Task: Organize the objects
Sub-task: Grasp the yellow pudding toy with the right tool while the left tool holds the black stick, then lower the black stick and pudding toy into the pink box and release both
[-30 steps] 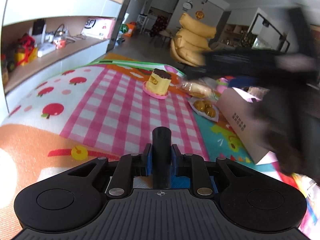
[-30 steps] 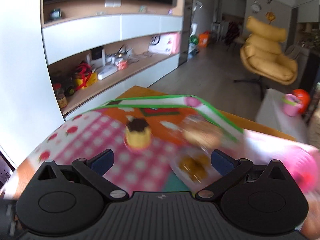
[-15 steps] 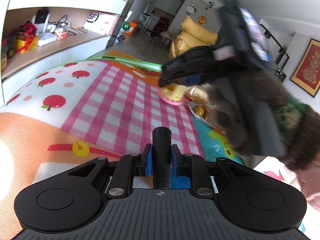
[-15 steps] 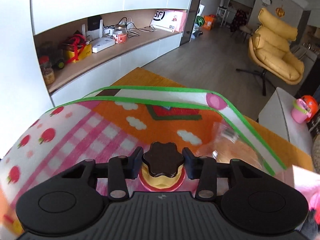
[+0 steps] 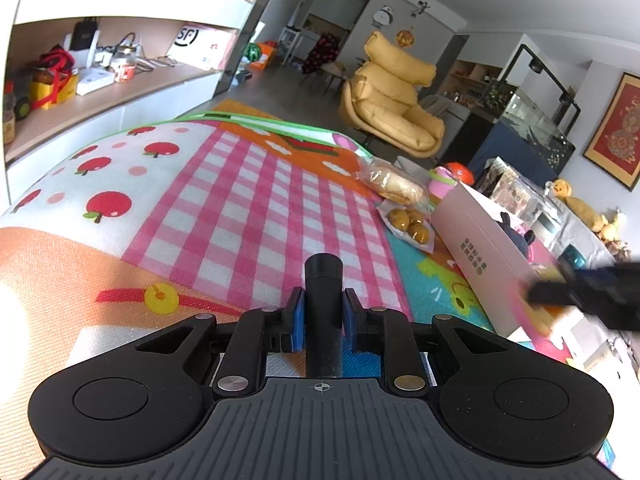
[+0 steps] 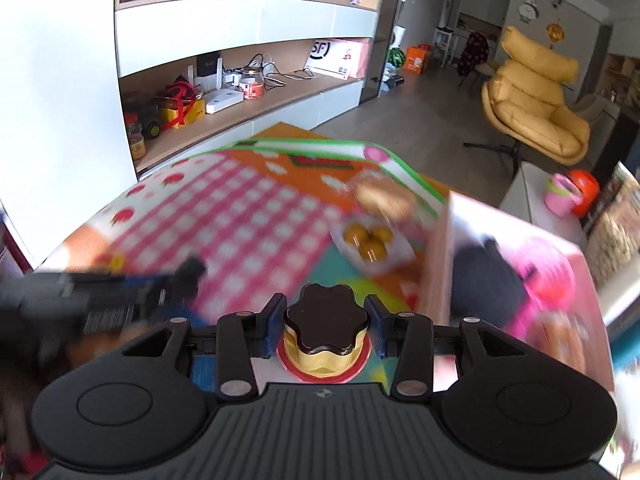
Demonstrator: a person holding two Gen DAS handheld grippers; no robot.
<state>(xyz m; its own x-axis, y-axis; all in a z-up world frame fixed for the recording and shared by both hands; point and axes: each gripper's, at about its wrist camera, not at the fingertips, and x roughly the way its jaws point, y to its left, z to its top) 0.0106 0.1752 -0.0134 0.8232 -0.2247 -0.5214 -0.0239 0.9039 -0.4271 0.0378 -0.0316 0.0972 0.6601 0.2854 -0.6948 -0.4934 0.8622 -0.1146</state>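
Pudding (image 6: 325, 336): toy cake with brown scalloped top, yellow body, pink plate; pinched between the right gripper's blue pads, at 6 o'clock in the right wrist view, lifted over the mat's edge just left of the box.
Right gripper (image 6: 325, 330): closed onto the pudding, one pad on each side; seen in the left wrist view only as a dark blur at 3 o'clock.
Left gripper (image 5: 323, 316): closed tight around a black cylinder (image 5: 323, 280) standing upright between its pads; blurred at 9 o'clock in the right wrist view.
Box (image 5: 476, 240): pink, open-topped, at 3 o'clock of the mat, dark and pink things inside, too blurred to name.
Buns (image 5: 410, 224): small pack of round golden ones, lying on the mat just beside the box's near wall.
Bread (image 5: 394, 186): bagged loaf, touching the buns' far side, toward 1 o'clock.
Mat (image 5: 248, 200): pink check, apples at 10 o'clock, green border at the far edge.
Chair (image 5: 394, 100): yellow, well beyond the mat at 1 o'clock.
Shelf (image 5: 104, 92): at 10 o'clock, holding jars, cables, boxes.
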